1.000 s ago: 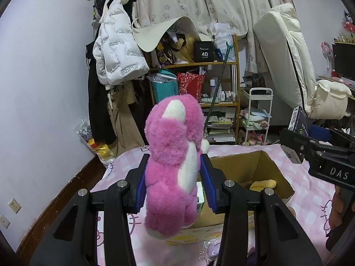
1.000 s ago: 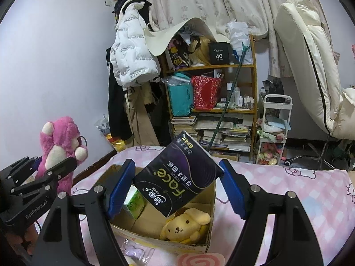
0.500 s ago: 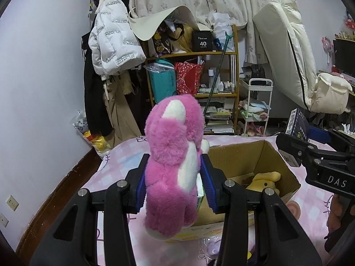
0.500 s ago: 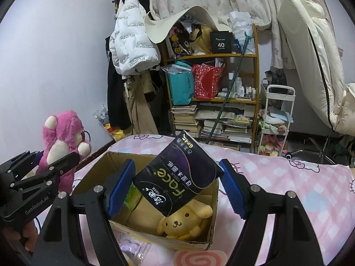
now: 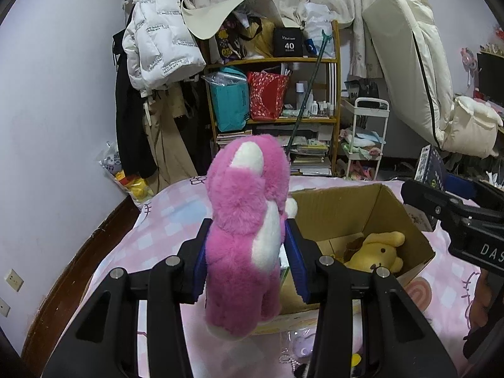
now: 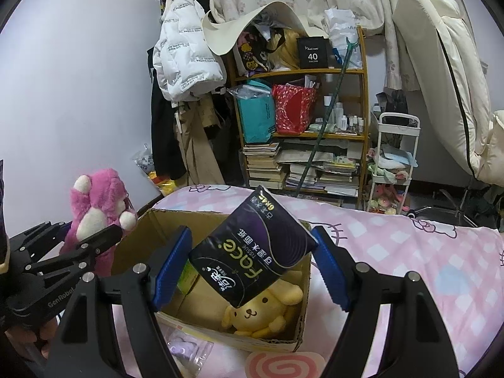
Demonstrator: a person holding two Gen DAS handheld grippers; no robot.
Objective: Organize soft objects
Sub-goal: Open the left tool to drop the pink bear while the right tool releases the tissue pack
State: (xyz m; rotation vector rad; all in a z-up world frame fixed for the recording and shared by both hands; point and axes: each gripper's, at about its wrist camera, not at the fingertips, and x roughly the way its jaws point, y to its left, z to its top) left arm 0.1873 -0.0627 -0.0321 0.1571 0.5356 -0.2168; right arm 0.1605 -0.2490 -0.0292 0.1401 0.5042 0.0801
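Left wrist view: our left gripper (image 5: 249,263) is clamped on the pink plush bear (image 5: 247,236), blue pads (image 5: 295,261) pressing its flanks w/ only the bear's body between them; bear upright, head above the fingertips. Ahead & to the right of this tool sits the open cardboard box (image 5: 419,236) on the pink checked bedspread (image 5: 163,217); a yellow plush dog (image 5: 376,250) lies inside. Our right gripper (image 5: 453,211) enters from the right edge, beyond the box's far-right wall.

Right wrist view: our right gripper (image 6: 250,266) holds the black tissue pack (image 6: 252,249) tilted on a diagonal; jaws fairly wide, pack's corners meeting the blue pads (image 6: 171,264). Directly below & ahead of the tool: the box (image 6: 132,242), w/ the yellow dog (image 6: 264,310) at its near end and a green packet (image 6: 187,278) just left of it. Left gripper (image 6: 85,249) & bear (image 6: 97,204) stand to the left, just outside the box's left wall. A pink swirl item (image 6: 283,363) lies under the tool, near the box's front. Bookshelf (image 6: 363,110) well beyond.
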